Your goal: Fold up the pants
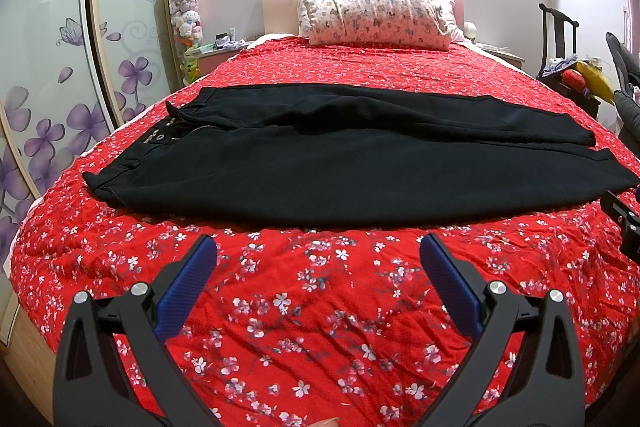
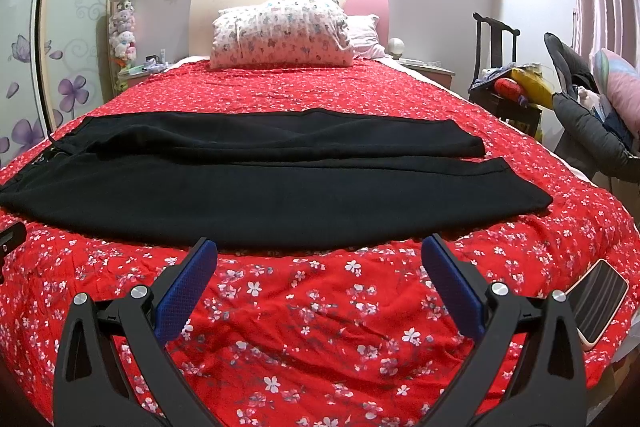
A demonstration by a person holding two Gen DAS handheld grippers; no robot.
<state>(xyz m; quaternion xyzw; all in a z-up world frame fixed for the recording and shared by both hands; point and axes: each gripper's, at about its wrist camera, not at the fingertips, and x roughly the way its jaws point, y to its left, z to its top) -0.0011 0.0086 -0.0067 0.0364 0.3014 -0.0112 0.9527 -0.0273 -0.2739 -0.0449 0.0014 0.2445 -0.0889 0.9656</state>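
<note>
A pair of black pants (image 1: 352,163) lies spread flat across a bed (image 1: 320,307) covered in a red quilt with white blossoms, waistband off to the left of the jaws and leg cuffs off to the right. The two legs lie side by side, the nearer one just ahead of the jaw tips and the farther one beyond it, with a narrow seam of shadow between them; the open fly and a metal button show at the waist end.

The left gripper (image 1: 318,253) hangs above the quilt short of the pants, its blue-padded jaws spread wide with nothing between them but bedding. The right gripper (image 2: 320,253) is likewise gaping wide and holds nothing, its jaw tips sitting just short of the near edge of the pants (image 2: 276,195), not touching the cloth. Part of the right gripper's black frame juts in at the far right of the left wrist view, beside the cuff of the nearer leg.

Beyond the pants, straight ahead of both sets of jaws, a patterned pillow (image 1: 376,15) leans against the headboard. To the right of the right gripper's jaws a phone (image 2: 598,301) lies on the quilt at the bed's edge. A wardrobe (image 1: 60,67) with purple flower decals stands far to the left of the jaws.
</note>
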